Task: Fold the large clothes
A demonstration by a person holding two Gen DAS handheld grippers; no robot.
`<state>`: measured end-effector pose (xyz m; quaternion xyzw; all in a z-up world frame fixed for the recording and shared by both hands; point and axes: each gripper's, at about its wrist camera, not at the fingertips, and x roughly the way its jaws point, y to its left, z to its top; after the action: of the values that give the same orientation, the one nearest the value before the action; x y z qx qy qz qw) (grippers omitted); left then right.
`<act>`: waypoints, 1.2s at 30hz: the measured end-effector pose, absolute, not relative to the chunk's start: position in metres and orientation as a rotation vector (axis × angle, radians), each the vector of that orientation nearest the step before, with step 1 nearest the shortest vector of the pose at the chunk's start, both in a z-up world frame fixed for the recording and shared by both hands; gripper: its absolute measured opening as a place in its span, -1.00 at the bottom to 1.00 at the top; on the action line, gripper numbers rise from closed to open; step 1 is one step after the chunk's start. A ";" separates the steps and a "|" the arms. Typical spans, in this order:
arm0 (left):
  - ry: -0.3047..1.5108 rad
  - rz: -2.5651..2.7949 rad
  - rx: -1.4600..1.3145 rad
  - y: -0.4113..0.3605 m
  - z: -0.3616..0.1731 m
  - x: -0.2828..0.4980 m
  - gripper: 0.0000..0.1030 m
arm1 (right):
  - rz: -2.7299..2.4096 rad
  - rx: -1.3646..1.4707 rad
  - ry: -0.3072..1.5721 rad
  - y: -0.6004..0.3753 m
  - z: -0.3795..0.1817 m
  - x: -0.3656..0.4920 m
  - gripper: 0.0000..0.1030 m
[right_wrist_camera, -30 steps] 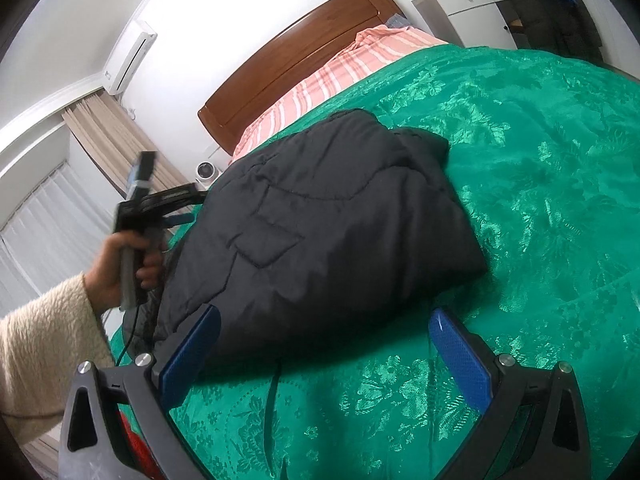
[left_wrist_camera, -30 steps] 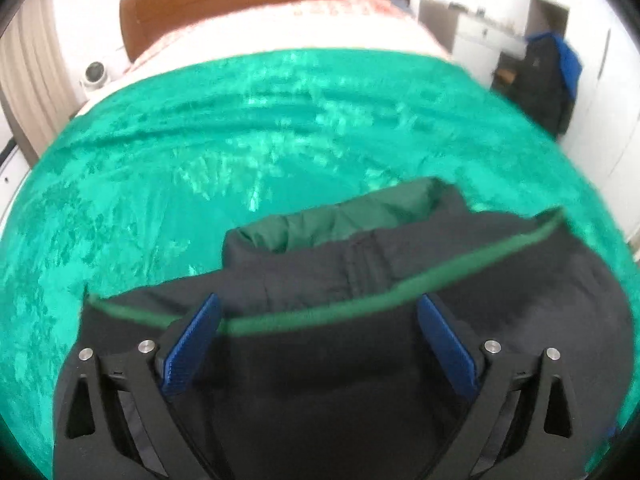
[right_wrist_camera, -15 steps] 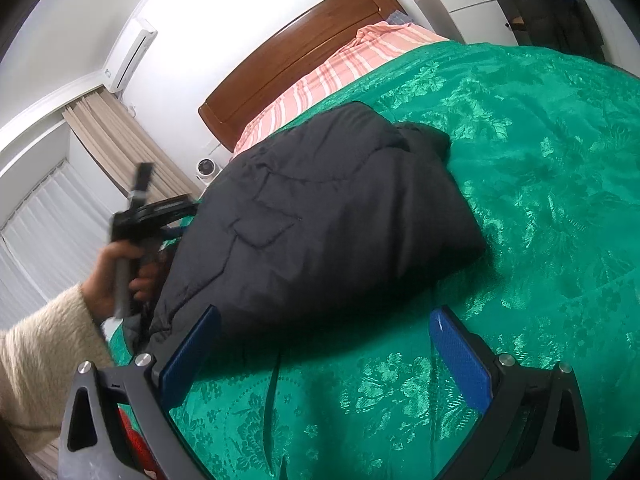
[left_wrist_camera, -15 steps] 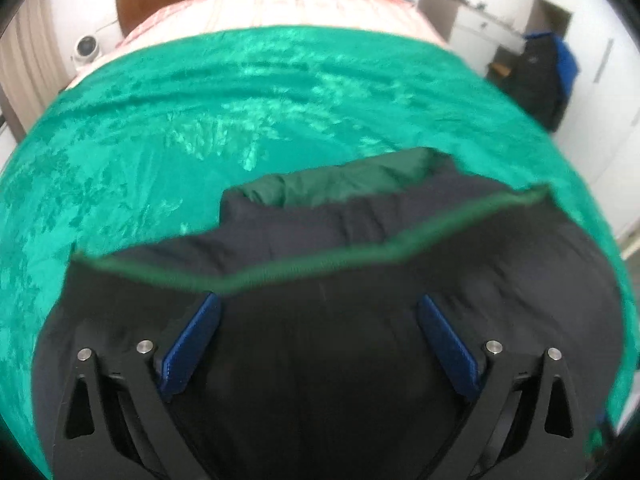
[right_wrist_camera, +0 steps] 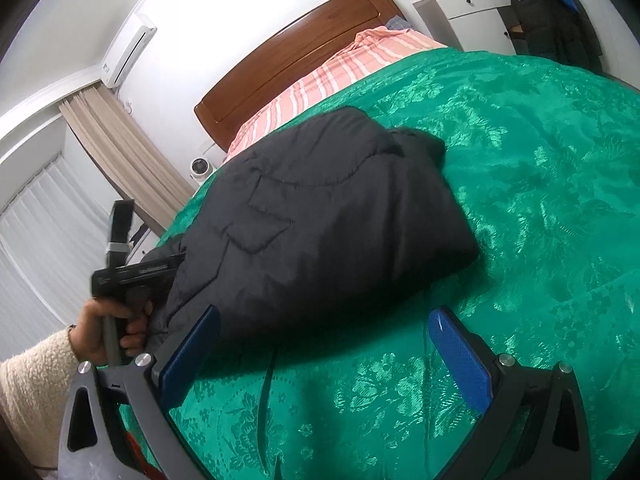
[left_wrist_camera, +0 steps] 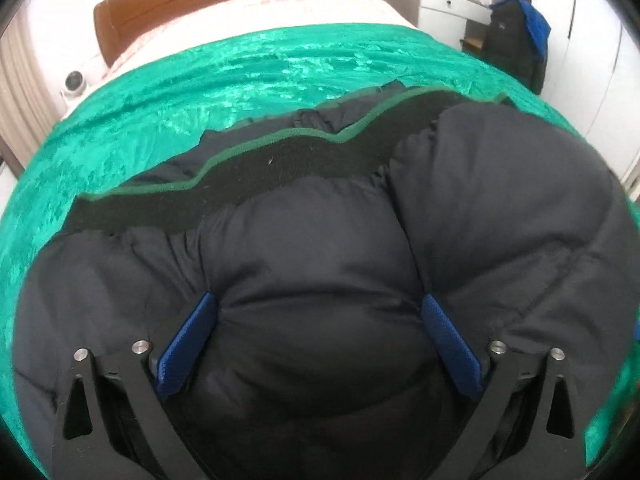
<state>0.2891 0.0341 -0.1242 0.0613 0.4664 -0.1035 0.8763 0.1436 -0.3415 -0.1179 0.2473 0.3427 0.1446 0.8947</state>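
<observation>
A bed (right_wrist_camera: 540,208) under a shiny green patterned cover fills the room, with a wooden headboard (right_wrist_camera: 304,44), striped pink sheet (right_wrist_camera: 340,76), beige curtains (right_wrist_camera: 120,152) and a white dresser (right_wrist_camera: 476,16) beyond. The folded black puffer jacket (right_wrist_camera: 320,236) lies on the cover near the bed's left edge. The left hand-held gripper (left_wrist_camera: 316,340) presses into it, fingers spread around a bulge of padding (green-edged hem (left_wrist_camera: 256,146) visible only here). The right hand-held gripper (right_wrist_camera: 326,354) hangs spread above bare cover, just beside the jacket.

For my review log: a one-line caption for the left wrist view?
Open left gripper pressed into black puffer jacket on green bedspread.
</observation>
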 end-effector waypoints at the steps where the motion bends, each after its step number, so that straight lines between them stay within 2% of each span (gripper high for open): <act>1: 0.970 -0.227 0.110 0.037 -0.117 0.282 0.92 | 0.299 0.512 0.707 -0.342 -0.117 0.142 0.99; 7: 0.948 -0.254 0.162 0.033 -0.123 0.241 0.86 | 0.309 0.523 0.697 -0.346 -0.114 0.140 0.99; 17: 0.887 -0.212 0.154 0.029 -0.142 0.237 0.93 | 0.312 0.512 0.698 -0.344 -0.112 0.142 0.99; 26: 0.923 -0.236 0.101 0.036 -0.118 0.210 0.90 | 0.318 0.515 0.702 -0.344 -0.114 0.143 0.99; 36: 0.883 -0.211 0.190 0.028 -0.147 0.193 0.99 | 0.325 0.505 0.710 -0.340 -0.115 0.146 0.99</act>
<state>0.1932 0.0283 -0.1474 0.0915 0.4258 -0.1015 0.8944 0.1465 -0.3405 -0.1152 0.2434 0.3423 0.1567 0.8939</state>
